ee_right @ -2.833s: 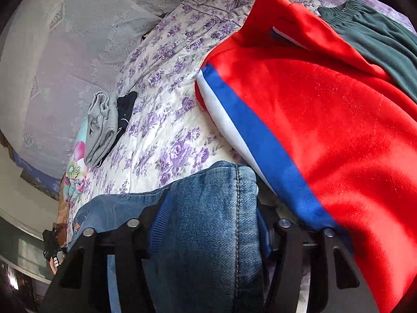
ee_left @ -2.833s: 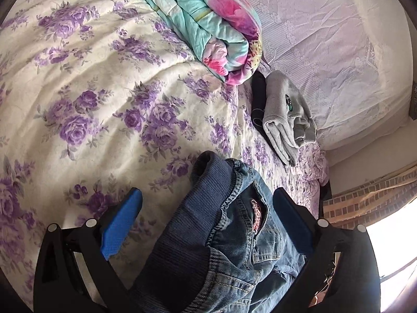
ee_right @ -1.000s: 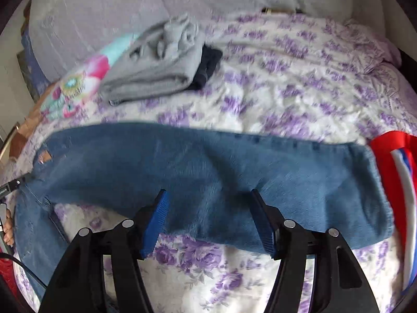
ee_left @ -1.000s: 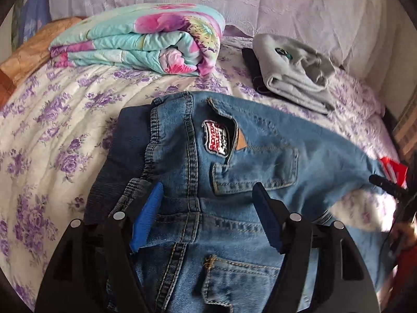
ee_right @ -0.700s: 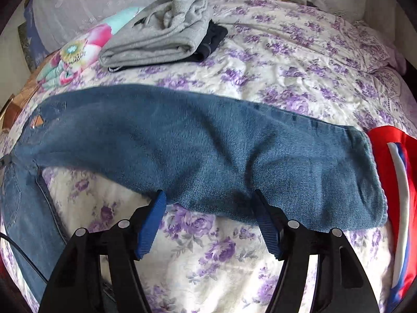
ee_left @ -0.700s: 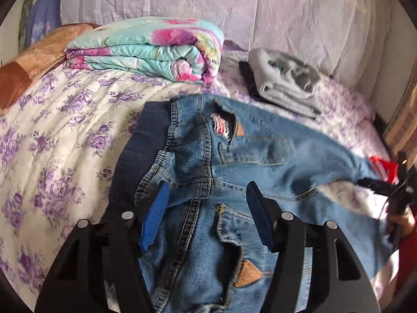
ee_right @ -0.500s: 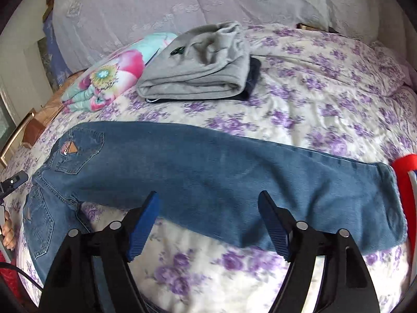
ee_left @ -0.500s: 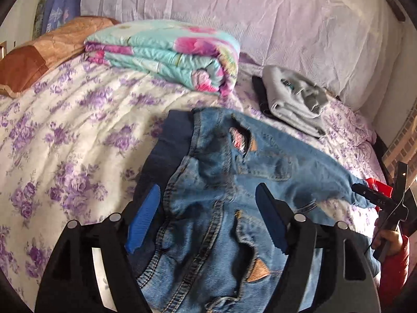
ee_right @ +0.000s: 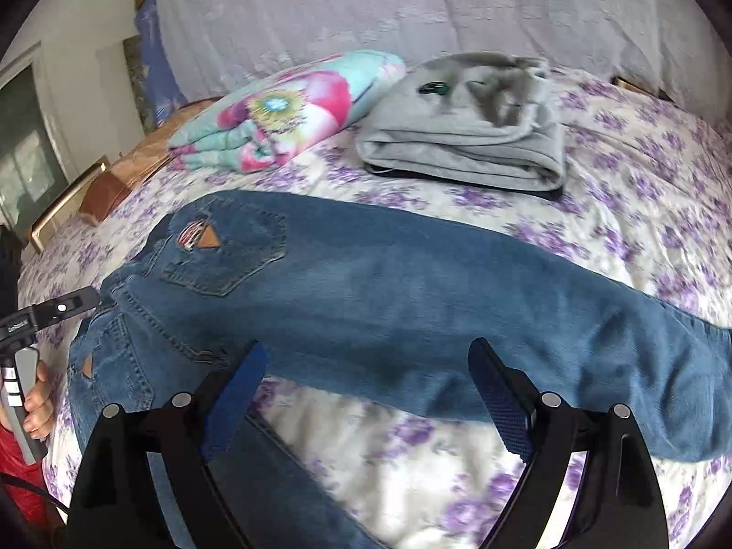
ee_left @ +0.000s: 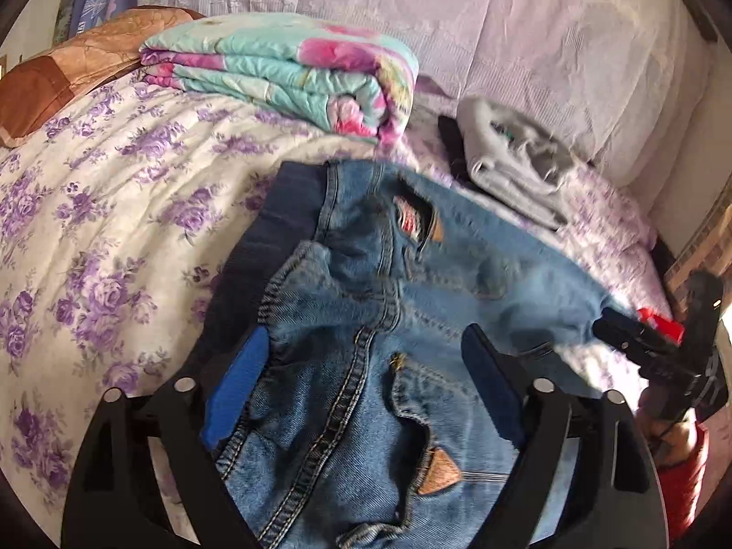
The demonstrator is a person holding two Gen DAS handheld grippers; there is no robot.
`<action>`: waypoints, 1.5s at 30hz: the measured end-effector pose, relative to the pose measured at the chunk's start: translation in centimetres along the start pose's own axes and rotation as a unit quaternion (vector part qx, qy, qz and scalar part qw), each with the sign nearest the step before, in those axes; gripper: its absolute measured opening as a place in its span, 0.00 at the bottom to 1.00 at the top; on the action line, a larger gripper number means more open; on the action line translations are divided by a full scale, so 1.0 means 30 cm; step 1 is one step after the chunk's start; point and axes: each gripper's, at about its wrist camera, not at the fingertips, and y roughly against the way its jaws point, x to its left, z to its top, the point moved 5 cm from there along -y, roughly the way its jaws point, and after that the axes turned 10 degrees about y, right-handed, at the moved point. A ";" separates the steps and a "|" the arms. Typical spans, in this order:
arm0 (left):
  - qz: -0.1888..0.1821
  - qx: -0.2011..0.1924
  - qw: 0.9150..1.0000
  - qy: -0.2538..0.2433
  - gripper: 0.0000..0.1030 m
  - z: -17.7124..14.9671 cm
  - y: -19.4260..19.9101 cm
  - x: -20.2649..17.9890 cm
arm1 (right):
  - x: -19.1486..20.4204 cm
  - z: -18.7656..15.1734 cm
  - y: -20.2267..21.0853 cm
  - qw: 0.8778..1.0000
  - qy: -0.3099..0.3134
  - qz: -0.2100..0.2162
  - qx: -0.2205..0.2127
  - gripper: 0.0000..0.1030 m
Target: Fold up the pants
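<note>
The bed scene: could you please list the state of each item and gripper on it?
jeans: unfolded, back up, legs apart
left gripper: open above waistband
right gripper: open, holding nothing
grey garment: folded, atop a dark garment
floral quilt: folded

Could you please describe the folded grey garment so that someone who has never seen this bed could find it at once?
Start at the bed's floral purple bedspread, near the pale lilac headboard cover. Beside the rolled teal and pink quilt lies the folded grey garment, beyond the spread-out jeans. It is the only plain grey item, has a small green logo, and sits on something dark.
</note>
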 end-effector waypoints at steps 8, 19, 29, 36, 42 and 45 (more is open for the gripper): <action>0.014 -0.007 1.000 -0.005 0.88 -0.005 0.027 -0.003 | 0.051 -0.058 -0.028 1.000 0.012 0.012 0.021 0.96; 0.074 0.024 0.990 -0.117 0.89 -0.150 -0.043 -0.114 | 0.241 -0.176 0.042 0.994 0.082 0.041 0.051 0.96; 0.072 0.037 0.992 -0.095 0.93 -0.109 -0.035 -0.084 | 0.125 -0.385 0.260 0.998 0.015 0.053 0.040 0.97; 0.024 -0.002 0.996 -0.083 0.95 0.024 0.053 -0.136 | 0.086 -0.245 0.361 0.993 0.004 0.109 -0.048 0.97; -0.008 -0.029 1.000 0.010 0.95 0.319 0.006 -0.014 | -0.075 -0.224 0.376 0.970 -0.109 0.172 -0.134 0.97; -0.043 0.025 0.992 0.114 0.95 0.390 -0.174 0.136 | -0.149 -0.240 0.291 0.967 -0.166 0.173 -0.085 0.97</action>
